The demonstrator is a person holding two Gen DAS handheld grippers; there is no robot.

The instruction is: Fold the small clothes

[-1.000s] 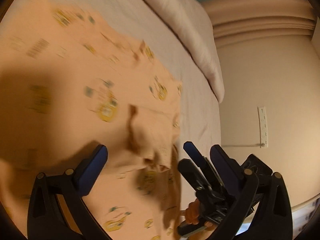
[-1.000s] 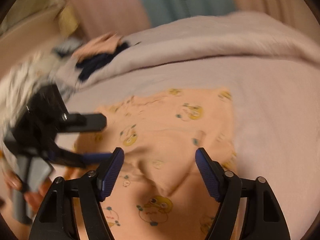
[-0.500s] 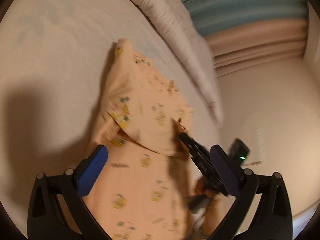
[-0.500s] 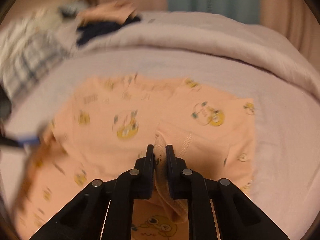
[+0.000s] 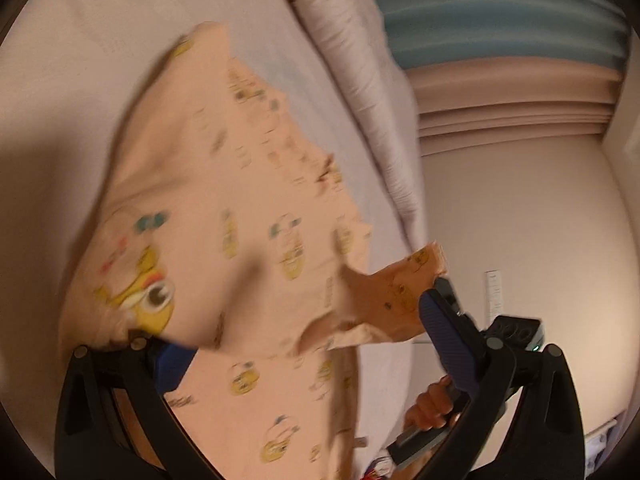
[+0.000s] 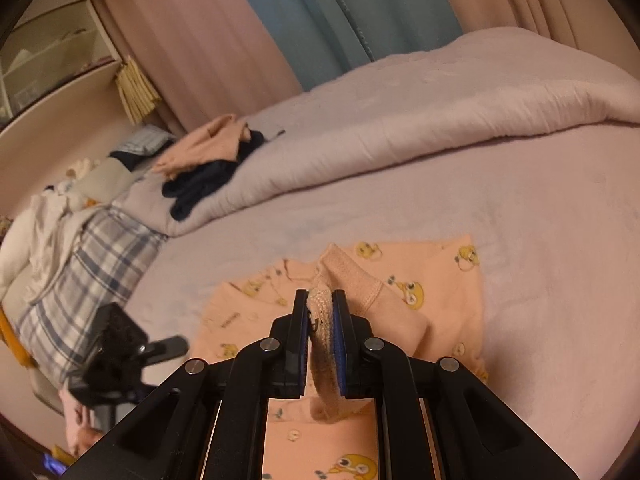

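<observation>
A small peach garment (image 5: 248,216) printed with yellow cartoon chicks lies on the pale bed sheet (image 5: 100,60); it also shows in the right wrist view (image 6: 436,292). My right gripper (image 6: 320,312) is shut on the garment's ribbed sleeve cuff (image 6: 322,328) and holds it lifted above the cloth. In the left wrist view that gripper (image 5: 444,300) holds the sleeve out to the right. My left gripper (image 5: 308,344) has its jaws wide apart, with garment cloth draped over the left finger (image 5: 172,364). It appears at lower left in the right wrist view (image 6: 160,346).
A rolled pale duvet (image 6: 420,120) lies across the far side of the bed. A pile of other clothes (image 6: 204,156) and a plaid blanket (image 6: 80,272) sit at far left. Curtains (image 6: 320,24) and a wall (image 5: 520,220) stand behind.
My right gripper closed on the sleeve cuff and has lifted it up and out. The left gripper has moved in close, and cloth now lies over its left finger.
</observation>
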